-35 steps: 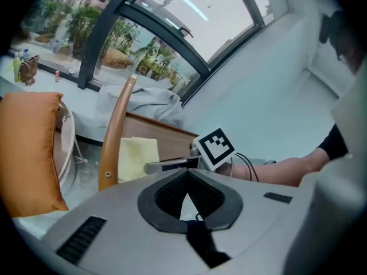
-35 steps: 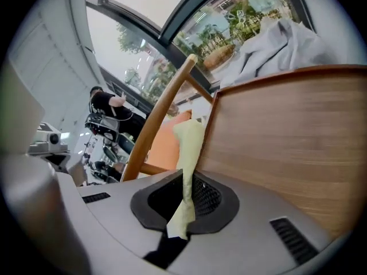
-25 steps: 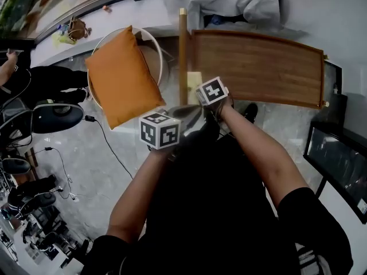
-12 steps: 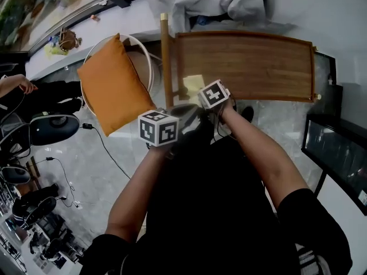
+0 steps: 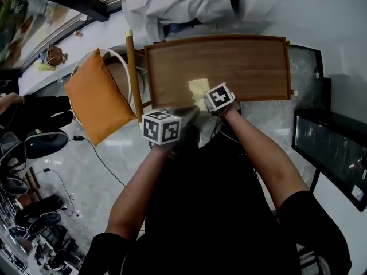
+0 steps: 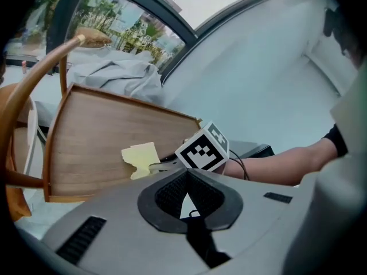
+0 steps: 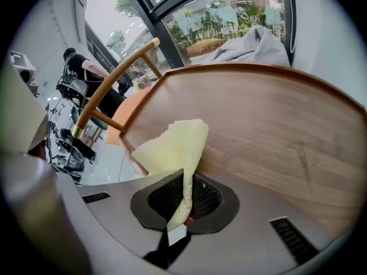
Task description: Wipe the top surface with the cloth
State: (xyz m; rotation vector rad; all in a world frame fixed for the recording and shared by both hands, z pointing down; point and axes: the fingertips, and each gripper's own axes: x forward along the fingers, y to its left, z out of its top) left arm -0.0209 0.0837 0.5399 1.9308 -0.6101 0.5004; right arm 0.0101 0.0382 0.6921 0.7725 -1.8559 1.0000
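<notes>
Cloth: pale yellow cloth is down on the wooden table top, just inside the near rim and left of the middle.
Right gripper: right gripper has its jaws pinching the cloth's near end, and a narrow strip runs down between the pads.
Left gripper: left gripper has its jaws pressed together on nothing. It hovers off the near edge, by the near-left corner.
Cloth's line: the long axis runs from the jaws away across the table's short way. The far end fans out wider and flat on the wood.
Table's line: the long side runs left to right in the head view, with a raised lip all round.
Open room: there is plenty of bare wood to the right of the cloth and behind it, and less to the left.
Left edge: a chair's wooden rail stands just beside it, with an orange cushion beyond.
Far edge: grey fabric is heaped just past the rim.
</notes>
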